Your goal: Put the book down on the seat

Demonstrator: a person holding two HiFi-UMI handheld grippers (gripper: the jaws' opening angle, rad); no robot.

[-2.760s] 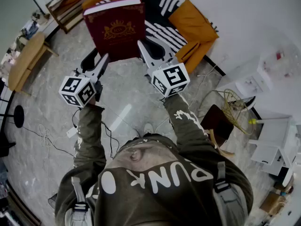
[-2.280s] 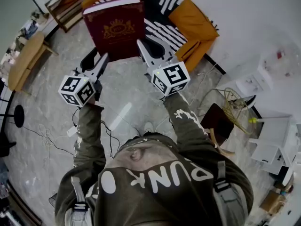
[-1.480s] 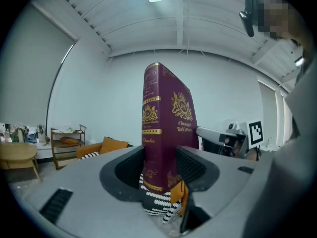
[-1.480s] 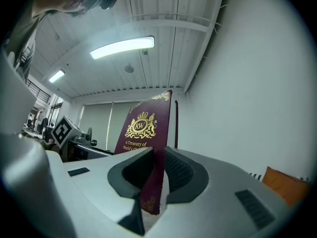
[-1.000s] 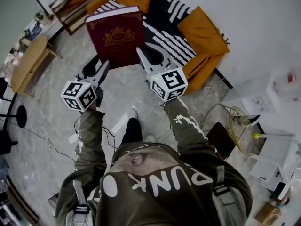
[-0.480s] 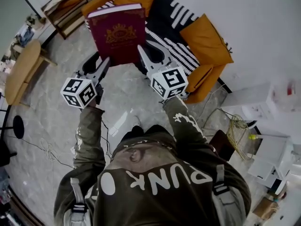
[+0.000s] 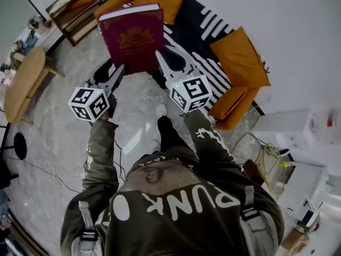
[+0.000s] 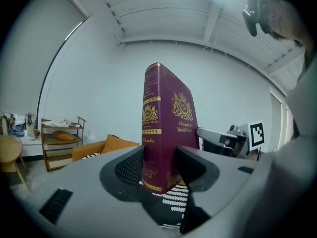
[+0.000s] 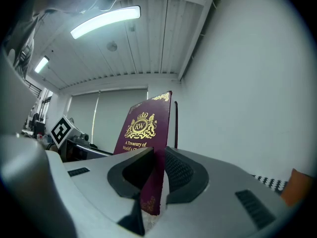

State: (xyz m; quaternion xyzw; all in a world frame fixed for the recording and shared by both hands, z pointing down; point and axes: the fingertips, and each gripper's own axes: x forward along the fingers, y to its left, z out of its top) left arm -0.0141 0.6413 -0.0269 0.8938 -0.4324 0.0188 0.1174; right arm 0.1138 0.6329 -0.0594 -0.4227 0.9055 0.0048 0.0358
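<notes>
The left tongs [image 7: 112, 73] were clamped on the book's [image 7: 131, 36] lower spine corner, and the right tongs [image 7: 168, 63] gripped the bottom edge of its cover. The maroon book was held upright in the air by the orange seat [image 7: 237, 55], not yet down on it. A striped throw [image 7: 205, 28] covered the seat. A round table [image 7: 21, 84] and a shelf [image 7: 74, 9] stood to the left on the pale marbled floor [image 7: 58, 127].

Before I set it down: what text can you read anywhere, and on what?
"RW": crest on the book front cover.
"A Treasury of World's C...": same cover, rest hidden.
"Charles": the book's spine in the left gripper view; other spine lettering too small to read.
"PUNK": the person's sweatshirt, upside down in the head view.
</notes>
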